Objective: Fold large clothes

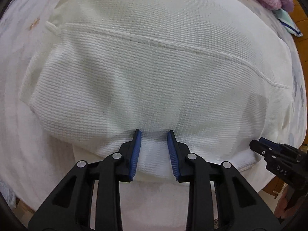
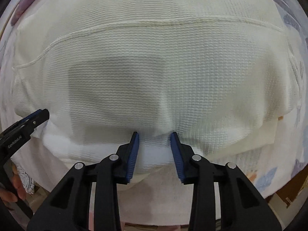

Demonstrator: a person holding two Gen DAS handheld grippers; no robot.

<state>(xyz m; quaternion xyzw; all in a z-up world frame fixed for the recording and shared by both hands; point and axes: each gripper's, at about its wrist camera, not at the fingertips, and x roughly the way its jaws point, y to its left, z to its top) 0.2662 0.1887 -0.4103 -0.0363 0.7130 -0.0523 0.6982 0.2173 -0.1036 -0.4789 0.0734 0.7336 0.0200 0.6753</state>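
White waffle-knit garment (image 1: pixel 154 80) lies on the bed, its near folded edge running left-right between my left claw (image 1: pixel 154 134), part-open; right view, same edge (image 2: pixel 154 150) between my right claw (image 2: pixel 155 135), not clamped.

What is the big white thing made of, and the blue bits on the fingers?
The white garment looks like soft knitted cotton, matte: its surface shows a waffle-like weave and a raised seam. The blue pads on the left gripper's fingers look like ribbed rubber, probably; fine ridges run across them.
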